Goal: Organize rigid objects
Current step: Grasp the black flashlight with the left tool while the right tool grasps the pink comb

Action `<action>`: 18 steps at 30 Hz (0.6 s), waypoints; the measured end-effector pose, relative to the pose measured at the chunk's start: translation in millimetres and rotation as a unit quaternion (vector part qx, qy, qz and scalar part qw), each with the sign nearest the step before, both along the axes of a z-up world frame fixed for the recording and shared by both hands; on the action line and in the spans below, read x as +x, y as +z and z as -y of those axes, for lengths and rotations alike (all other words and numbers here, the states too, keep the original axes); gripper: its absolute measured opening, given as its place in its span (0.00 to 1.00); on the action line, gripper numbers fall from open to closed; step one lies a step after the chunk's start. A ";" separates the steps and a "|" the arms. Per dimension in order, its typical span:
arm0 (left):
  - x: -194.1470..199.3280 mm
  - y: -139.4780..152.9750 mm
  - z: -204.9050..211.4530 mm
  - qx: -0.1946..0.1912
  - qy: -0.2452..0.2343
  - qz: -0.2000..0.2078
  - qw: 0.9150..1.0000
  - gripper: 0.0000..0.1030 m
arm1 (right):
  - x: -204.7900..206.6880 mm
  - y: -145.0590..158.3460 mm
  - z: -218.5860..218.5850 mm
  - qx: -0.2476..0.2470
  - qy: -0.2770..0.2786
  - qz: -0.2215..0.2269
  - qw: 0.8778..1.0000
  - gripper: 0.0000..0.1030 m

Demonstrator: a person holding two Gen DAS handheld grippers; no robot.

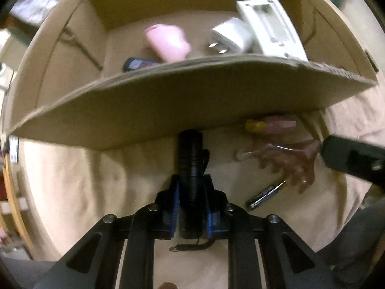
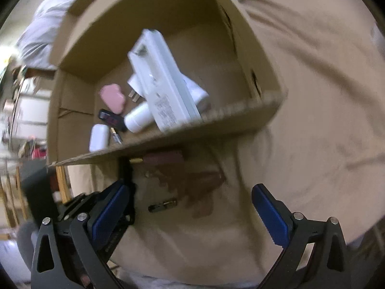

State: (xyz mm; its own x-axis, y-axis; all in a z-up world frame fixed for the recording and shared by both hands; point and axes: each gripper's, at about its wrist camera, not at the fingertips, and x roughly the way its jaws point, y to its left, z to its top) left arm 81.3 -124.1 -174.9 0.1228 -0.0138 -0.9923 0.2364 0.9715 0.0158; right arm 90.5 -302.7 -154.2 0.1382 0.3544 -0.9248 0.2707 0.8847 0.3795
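Between blue pads at six o'clock, left gripper [image 1: 191, 207] clamped on black flashlight [image 1: 191, 166], lying on beige cloth [image 1: 79, 183] just below cardboard box [image 1: 168, 106]. Battery [image 1: 266, 193] at four o'clock. Right gripper [image 2: 192, 212] spread wide, empty, above battery [image 2: 162, 205]. Inside box: white charger [image 1: 232, 35], pink case [image 1: 167, 42].

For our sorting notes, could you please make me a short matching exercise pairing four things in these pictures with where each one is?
Things:
1. black flashlight
2. pink case
3. battery
4. white charger plug

Places:
A. lying loose on the beige cloth, outside the box
B. in the cardboard box, beside the long white device
C. between the pads of the left gripper
D. in the box, next to a small dark gadget

Pairs: 1-C, 2-D, 3-A, 4-B
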 end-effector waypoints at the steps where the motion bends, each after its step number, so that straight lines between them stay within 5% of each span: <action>1: -0.2 0.5 -4.9 0.001 0.007 -0.002 1.000 0.16 | -1.6 -5.5 -2.8 -0.004 -0.012 -0.012 1.000 1.00; 9: 2.3 6.3 -47.7 0.004 0.086 -0.006 0.996 0.16 | -0.4 -30.4 -33.5 -0.088 -0.089 -0.060 0.990 1.00; 18: -1.6 2.5 -41.7 0.010 0.094 -0.006 0.996 0.16 | 14.4 -48.4 -73.4 -0.191 -0.136 -0.066 0.970 1.00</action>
State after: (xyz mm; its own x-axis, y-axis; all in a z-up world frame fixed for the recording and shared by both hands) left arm 79.7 -82.4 -172.4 0.1099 0.0286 -0.9935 0.0516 0.9981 0.0344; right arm 104.9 -229.3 -202.6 0.0503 -0.0499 -0.9975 0.5383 0.8426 -0.0150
